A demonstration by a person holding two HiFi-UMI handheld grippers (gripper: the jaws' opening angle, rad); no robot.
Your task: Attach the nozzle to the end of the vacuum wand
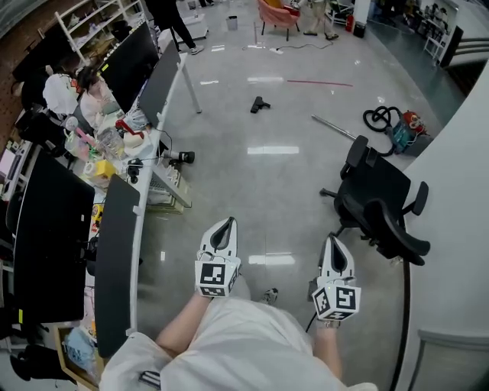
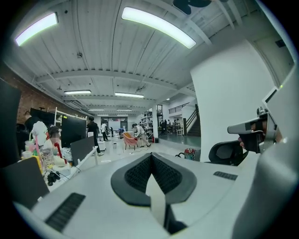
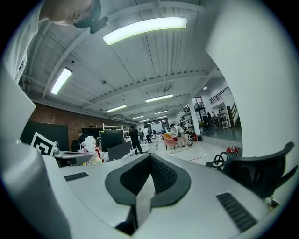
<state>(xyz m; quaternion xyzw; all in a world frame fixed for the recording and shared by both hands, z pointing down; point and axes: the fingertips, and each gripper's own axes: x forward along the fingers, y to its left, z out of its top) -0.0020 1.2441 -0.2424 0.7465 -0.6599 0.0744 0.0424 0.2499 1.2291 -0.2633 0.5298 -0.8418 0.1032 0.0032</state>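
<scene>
In the head view a small black nozzle lies on the shiny grey floor, far ahead. To its right lies the thin metal wand, apart from the nozzle. Beyond the wand's right end sits the vacuum cleaner with its coiled black hose. My left gripper and right gripper are held side by side close to my body, far from all of these. Both are shut with nothing between the jaws, as the left gripper view and right gripper view also show.
A black office chair stands just right of my right gripper. Desks with dark monitors and clutter run along the left. A white wall curves at the right. People and a pink armchair are at the far end.
</scene>
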